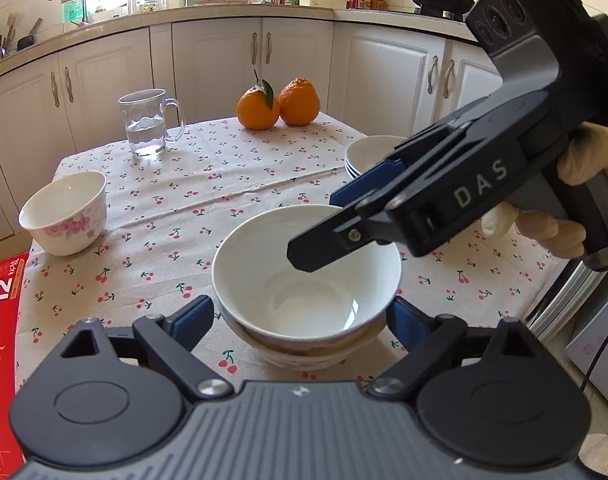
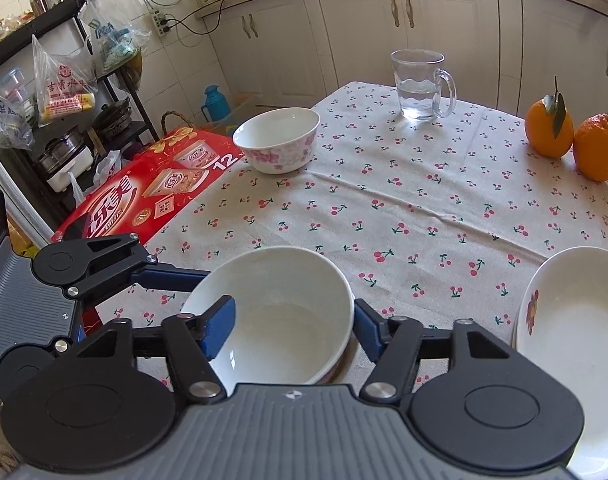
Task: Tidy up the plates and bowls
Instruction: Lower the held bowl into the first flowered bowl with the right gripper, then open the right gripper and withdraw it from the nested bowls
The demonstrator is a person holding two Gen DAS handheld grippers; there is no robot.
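Observation:
A stack of white bowls (image 1: 304, 296) sits near the table's front edge; it also shows in the right wrist view (image 2: 280, 320). My left gripper (image 1: 302, 318) is open, one finger on each side of the stack's lower bowls. My right gripper (image 2: 294, 330) is open over the top bowl, one finger inside the rim and one outside; in the left wrist view it (image 1: 315, 232) reaches in from the right. A floral bowl (image 1: 66, 212) stands alone at the table's left (image 2: 278, 140). Stacked white plates (image 1: 373, 156) lie at the right (image 2: 575, 344).
A glass mug of water (image 1: 148, 124) and two oranges (image 1: 278, 104) stand at the far side of the cherry-print tablecloth (image 1: 224, 200). A red carton (image 2: 144, 188) lies beside the table's left edge. Kitchen cabinets (image 1: 224, 60) stand behind the table.

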